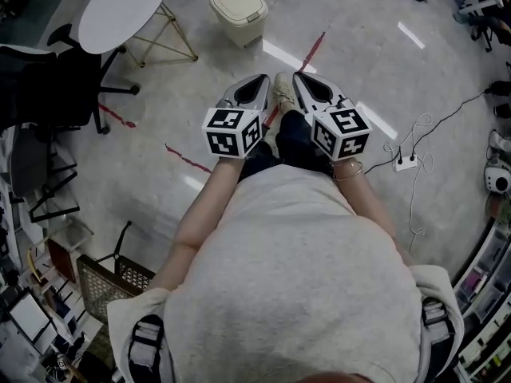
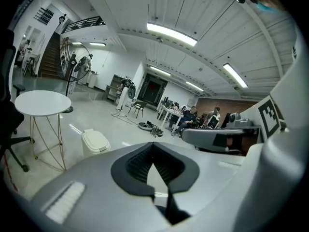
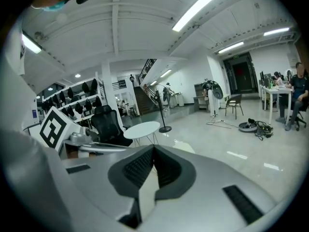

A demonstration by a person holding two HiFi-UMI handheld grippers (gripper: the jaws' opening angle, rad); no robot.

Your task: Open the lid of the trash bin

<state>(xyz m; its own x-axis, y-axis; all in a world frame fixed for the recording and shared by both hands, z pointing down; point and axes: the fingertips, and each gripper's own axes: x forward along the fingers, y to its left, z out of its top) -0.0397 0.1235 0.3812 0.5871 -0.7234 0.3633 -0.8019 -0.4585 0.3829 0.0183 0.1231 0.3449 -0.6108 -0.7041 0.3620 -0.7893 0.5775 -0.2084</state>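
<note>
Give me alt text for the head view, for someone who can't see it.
A person holds the left hand-held gripper and right hand-held gripper side by side, both shut and empty, aimed toward a cream trash bin with its lid down. A round white table stands left of the bin.

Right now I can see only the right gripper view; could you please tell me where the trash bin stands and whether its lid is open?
Observer: The trash bin stands on the floor ahead, just right of the round white table.
Operator: And its lid?
Observer: The lid lies shut.
Operator: Do the left tongs hold anything?
Observer: No; on the left gripper the tongs are together, with nothing between them.
</note>
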